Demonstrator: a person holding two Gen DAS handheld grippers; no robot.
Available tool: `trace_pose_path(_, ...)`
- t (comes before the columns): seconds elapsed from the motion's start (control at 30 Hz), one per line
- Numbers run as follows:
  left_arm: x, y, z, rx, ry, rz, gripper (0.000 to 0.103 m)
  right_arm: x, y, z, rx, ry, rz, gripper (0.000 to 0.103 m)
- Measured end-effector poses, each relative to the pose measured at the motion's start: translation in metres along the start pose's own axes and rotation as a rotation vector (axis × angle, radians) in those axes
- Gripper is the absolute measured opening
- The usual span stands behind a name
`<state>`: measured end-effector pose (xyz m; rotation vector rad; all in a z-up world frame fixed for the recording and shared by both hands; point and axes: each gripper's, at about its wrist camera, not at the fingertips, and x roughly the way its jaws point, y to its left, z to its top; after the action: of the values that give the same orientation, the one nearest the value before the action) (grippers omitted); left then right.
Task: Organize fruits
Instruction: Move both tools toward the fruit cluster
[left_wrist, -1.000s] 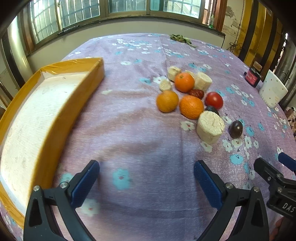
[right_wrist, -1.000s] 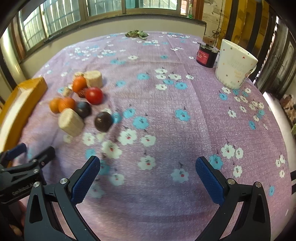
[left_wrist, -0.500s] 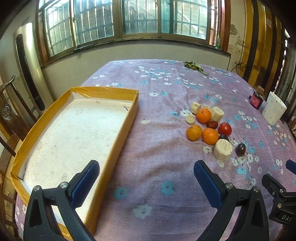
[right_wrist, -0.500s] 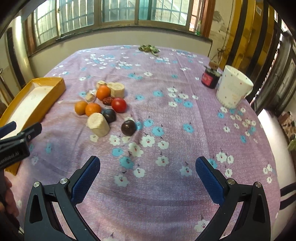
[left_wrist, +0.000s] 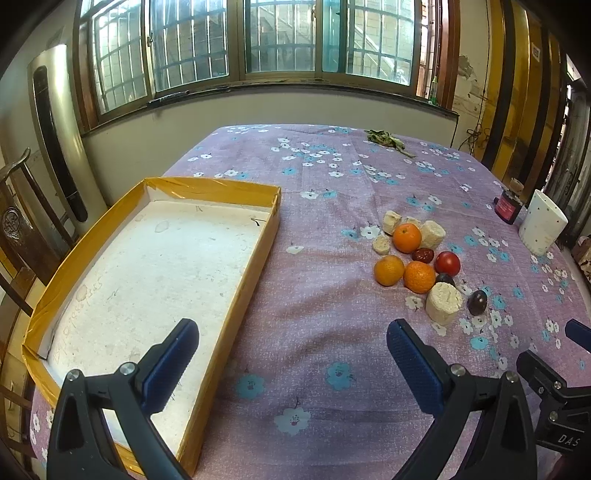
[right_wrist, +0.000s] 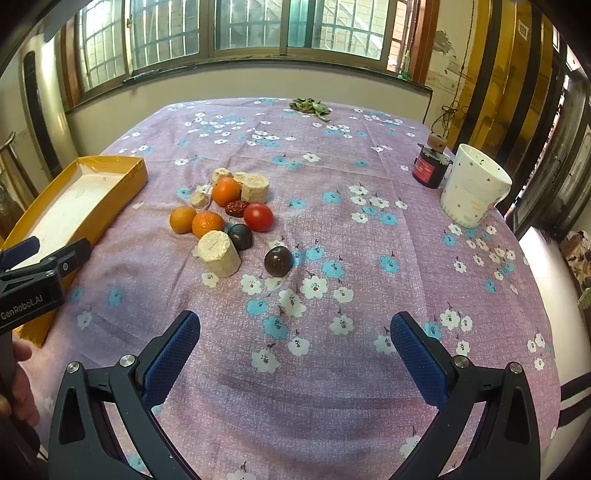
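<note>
A cluster of fruit lies on the purple flowered tablecloth: three oranges (left_wrist: 406, 237) (right_wrist: 208, 223), a red tomato (left_wrist: 447, 263) (right_wrist: 258, 217), a red date (left_wrist: 423, 254), two dark plums (left_wrist: 477, 302) (right_wrist: 278, 261) and several pale corn-like chunks (left_wrist: 443, 303) (right_wrist: 219, 253). An empty yellow-rimmed tray (left_wrist: 240, 278) (right_wrist: 122, 190) lies left of the fruit. My left gripper (left_wrist: 291, 363) is open and empty, held above the table near the tray's right wall. My right gripper (right_wrist: 295, 354) is open and empty, above the cloth in front of the fruit.
A white mug (right_wrist: 472, 190) (left_wrist: 541, 229) and a small dark red jar (right_wrist: 428, 168) (left_wrist: 508, 208) stand at the right. Green leaves (right_wrist: 310, 106) lie at the far edge. A wooden chair (left_wrist: 22, 236) stands left of the table.
Both grippers have risen and pulled back from the table, so the fruit and tray look smaller and farther. Both stay open. The fruit has not moved.
</note>
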<state>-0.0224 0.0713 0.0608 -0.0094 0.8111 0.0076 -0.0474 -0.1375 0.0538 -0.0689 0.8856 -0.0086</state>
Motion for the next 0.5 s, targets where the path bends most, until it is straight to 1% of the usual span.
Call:
trace_pose_path(0.27,-0.0012,0.0046,0.0015,-0.03,-0.021,-0.019,0.103,-0.004,-0.0025,0.0005,0.003,-0.02,-0.004,0.103)
trace_pose_path(0.4,-0.0003,0.0021,0.0011,-0.021,-0.02,-0.02,0.103,-0.0054,-0.0051,0.0006,0.003,-0.035,-0.01,0.103)
trace_pose_path(0.5,0.0003,-0.0003,0.0006,-0.013,-0.018,-0.016,0.103,-0.0025,-0.01,0.0009,0.015,-0.027,-0.014,0.103)
